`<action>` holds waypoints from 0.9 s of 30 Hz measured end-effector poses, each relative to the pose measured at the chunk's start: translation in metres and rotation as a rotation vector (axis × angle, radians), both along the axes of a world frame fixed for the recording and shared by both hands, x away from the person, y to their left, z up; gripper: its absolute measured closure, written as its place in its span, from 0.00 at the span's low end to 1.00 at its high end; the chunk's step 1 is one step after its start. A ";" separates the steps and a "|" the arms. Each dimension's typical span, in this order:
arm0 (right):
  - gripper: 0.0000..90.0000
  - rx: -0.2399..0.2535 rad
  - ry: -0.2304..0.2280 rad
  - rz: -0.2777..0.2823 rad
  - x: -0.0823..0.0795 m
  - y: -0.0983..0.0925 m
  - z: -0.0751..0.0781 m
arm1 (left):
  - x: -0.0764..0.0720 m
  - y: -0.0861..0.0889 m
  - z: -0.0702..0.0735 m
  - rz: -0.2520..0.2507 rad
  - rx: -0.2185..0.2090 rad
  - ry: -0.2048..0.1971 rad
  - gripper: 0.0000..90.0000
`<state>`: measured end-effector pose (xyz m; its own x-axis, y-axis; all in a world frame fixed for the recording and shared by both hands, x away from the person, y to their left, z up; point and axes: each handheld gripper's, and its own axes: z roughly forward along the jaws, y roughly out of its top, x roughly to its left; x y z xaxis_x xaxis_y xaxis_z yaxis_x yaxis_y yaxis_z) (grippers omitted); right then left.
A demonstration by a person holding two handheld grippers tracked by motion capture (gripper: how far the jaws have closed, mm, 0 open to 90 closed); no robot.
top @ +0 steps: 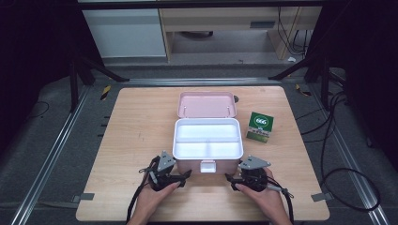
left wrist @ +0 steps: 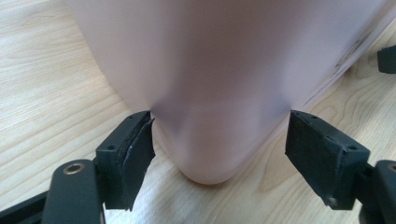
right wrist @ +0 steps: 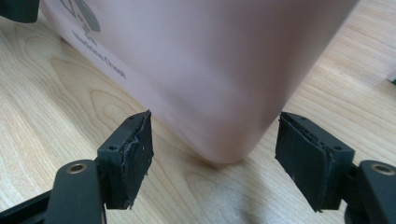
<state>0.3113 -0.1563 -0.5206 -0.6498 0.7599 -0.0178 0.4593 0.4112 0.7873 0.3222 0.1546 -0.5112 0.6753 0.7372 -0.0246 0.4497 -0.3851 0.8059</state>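
Note:
A pink box (top: 227, 166) stands open in the middle of the table, its lid (top: 206, 104) leaning back and a white divided tray (top: 187, 127) lying in it. My left gripper (top: 180, 174) is at the box's front left corner; in the left gripper view its jaws (left wrist: 219, 140) straddle that rounded pink corner (left wrist: 205, 154) and both pads touch it. My right gripper (top: 237, 174) is at the front right corner. In the right gripper view its jaws (right wrist: 215, 140) stand around that corner (right wrist: 224, 144); one pad (right wrist: 135, 154) meets the wall, the other sits just off it.
A small green carton (top: 260, 126) stands right of the box. The box's white latch (top: 208, 166) hangs on the front wall between my grippers. Bare wooden tabletop (top: 141, 126) lies to the left and along the front edge. Cables trail off the table's right side.

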 end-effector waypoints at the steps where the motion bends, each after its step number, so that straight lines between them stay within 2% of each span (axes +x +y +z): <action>1: 0.32 0.002 0.002 -0.007 0.000 -0.002 0.000 | 0.000 -0.002 0.000 -0.003 0.005 -0.004 0.26; 15: 0.34 0.012 0.000 -0.039 0.003 -0.010 0.001 | 0.004 -0.010 0.000 -0.012 0.021 -0.014 0.27; 18: 0.30 0.035 0.007 -0.038 0.003 -0.011 0.002 | 0.002 -0.010 -0.001 -0.002 0.027 -0.025 0.27; 20: 0.27 0.042 0.013 -0.036 0.003 -0.011 0.003 | 0.001 -0.010 -0.001 0.001 0.030 -0.024 0.22; 21: 0.22 0.050 0.032 -0.033 0.003 -0.014 0.003 | -0.001 -0.007 -0.003 -0.003 0.054 -0.006 0.19; 22: 0.20 0.044 0.033 -0.032 0.003 -0.016 0.004 | -0.001 -0.007 -0.003 -0.003 0.054 -0.006 0.18; 24: 0.18 0.031 0.055 -0.029 0.003 -0.023 0.006 | -0.002 0.007 -0.005 0.012 0.061 0.043 0.15; 27: 0.17 0.045 0.074 -0.028 0.003 -0.040 0.013 | 0.000 0.024 -0.005 0.043 0.087 0.073 0.12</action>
<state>0.3140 -0.1966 -0.5073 -0.6269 0.7765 0.0639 0.5273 0.3625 0.7685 0.3224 0.1783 -0.5166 0.6421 0.7666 -0.0071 0.5233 -0.4316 0.7348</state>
